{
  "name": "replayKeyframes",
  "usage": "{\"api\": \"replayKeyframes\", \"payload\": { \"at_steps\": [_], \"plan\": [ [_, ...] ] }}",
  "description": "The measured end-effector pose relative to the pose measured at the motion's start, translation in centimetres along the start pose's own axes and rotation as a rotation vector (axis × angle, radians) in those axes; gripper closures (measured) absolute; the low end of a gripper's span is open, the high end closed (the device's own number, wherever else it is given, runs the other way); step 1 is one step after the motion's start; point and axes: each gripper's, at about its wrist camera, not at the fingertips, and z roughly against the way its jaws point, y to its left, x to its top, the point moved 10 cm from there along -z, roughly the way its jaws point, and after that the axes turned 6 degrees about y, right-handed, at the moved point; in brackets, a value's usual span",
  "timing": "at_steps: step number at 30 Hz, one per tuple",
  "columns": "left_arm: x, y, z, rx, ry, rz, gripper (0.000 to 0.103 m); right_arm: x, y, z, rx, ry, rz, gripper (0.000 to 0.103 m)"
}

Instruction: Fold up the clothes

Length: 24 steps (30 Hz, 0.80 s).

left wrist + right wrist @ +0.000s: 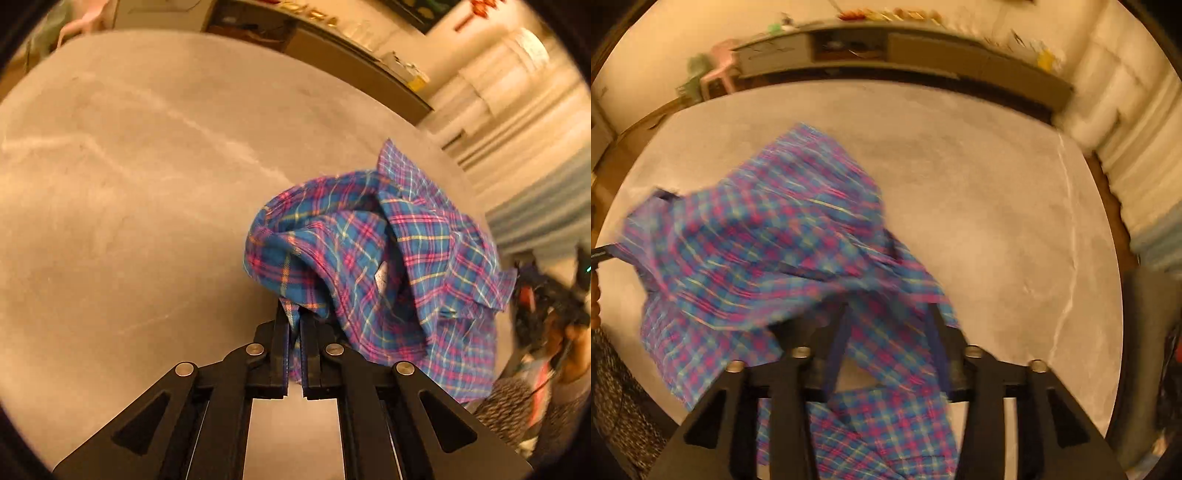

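Clearly this is the shake-out stage: the left gripper [294, 325] is clamped on an edge of the plaid shirt [373, 266], which hangs bunched over the grey table [129, 184]. The right gripper [886, 325] stands apart with cloth draped between its fingers, unpinched. Next, I'd judge, it must find a matching edge and close.

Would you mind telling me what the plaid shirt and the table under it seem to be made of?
The plaid shirt looks like thin woven cloth, probably cotton: matte, with soft crumpled folds and a checked pattern that looks woven in. The table looks like grey stone or a stone-look slab: smooth, faintly mottled, with pale veins running across it. Which of the two it is cannot be told.
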Motion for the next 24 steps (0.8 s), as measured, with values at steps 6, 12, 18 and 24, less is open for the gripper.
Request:
{"api": "replayKeyframes", "payload": {
  "at_steps": [6, 12, 18, 24],
  "plan": [
    [0.6, -0.4, -0.4, 0.002, -0.005, -0.009, 0.099, 2.4, 12.0, 3.6, -0.031, -0.171, 0.415, 0.027],
    [-0.2, -1.1, 0.5, -0.037, -0.052, -0.042, 0.099, 1.4, 17.3, -3.9, -0.166, -0.118, 0.641, 0.032],
    [2.9, -3.9, 5.9, 0.079, -0.315, -0.183, 0.1, 6.6, 13.8, 0.6, -0.088, -0.235, 0.417, 0.099],
    [3.5, -9.6, 19.0, 0.092, -0.652, -0.294, 0.101, 9.6, 8.1, 18.4, -0.014, -0.513, 0.204, 0.099]
  ]
}}
